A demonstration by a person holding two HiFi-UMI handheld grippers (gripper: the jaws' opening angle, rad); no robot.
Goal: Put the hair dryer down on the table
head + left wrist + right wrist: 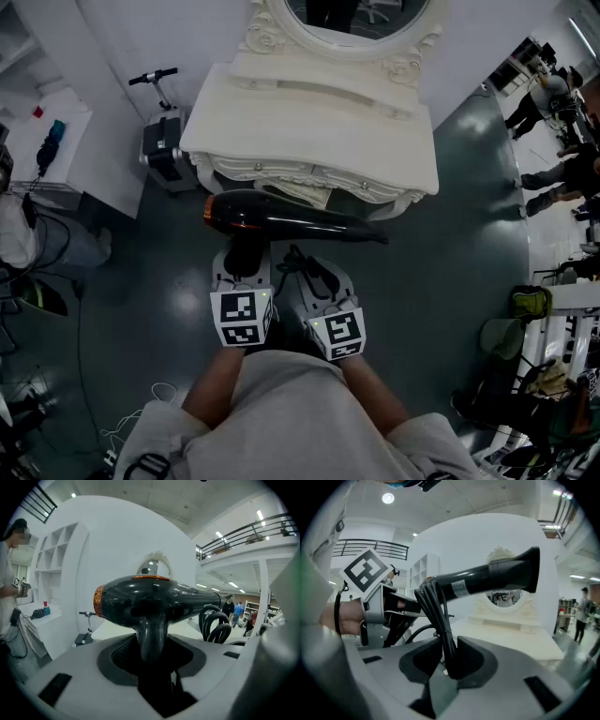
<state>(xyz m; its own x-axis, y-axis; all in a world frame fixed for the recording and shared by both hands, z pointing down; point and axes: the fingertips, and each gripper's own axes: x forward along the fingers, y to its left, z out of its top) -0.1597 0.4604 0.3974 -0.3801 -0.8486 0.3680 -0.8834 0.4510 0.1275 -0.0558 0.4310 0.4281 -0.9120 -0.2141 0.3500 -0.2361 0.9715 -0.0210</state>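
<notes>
A black hair dryer (pixel 281 220) with an orange rear ring hangs level in the air, just in front of the white dressing table (pixel 309 122) and crosswise to it. My left gripper (pixel 242 267) is shut on its handle (pixel 152 637), and the body (pixel 154 599) lies across above the jaws. My right gripper (pixel 314 274), close beside the left, is shut on the bundled black cord (pixel 440 625), which runs up to the barrel (pixel 487 581). The nozzle points right in the head view. The tabletop (pixel 520 637) is bare and lies beyond the dryer.
An oval mirror (pixel 356 19) stands at the table's back. A folded scooter (pixel 161 141) leans left of the table, next to a white shelf unit (pixel 56 141). People (pixel 553 103) and bags (pixel 530 305) fill the right side. Cables lie on the dark floor (pixel 141 281) at left.
</notes>
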